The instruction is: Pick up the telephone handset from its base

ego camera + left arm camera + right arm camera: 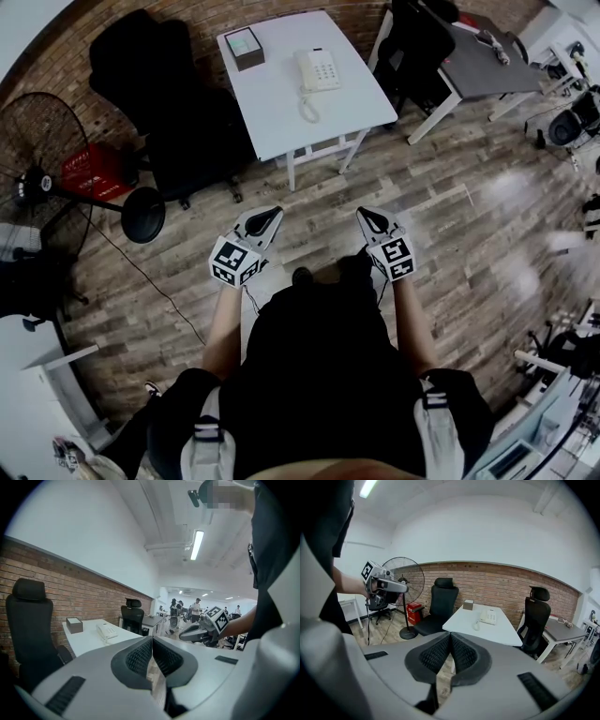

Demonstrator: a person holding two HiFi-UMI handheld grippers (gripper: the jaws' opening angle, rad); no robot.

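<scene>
Yet to be lifted: the telephone handset (306,70), lying in the cradle of its base (327,69) toward the far end of the white counter (272,108), with the coiled cord (308,109) trailing toward the counter's near edge. Judged as not begun, with the whole approach, grip and lift left to do. Held well short of the counter over bare wooden floor (450,216): the left tongs (273,212) and right tongs (363,214), both closed pad against pad, gripping nothing and touching nothing.
</scene>
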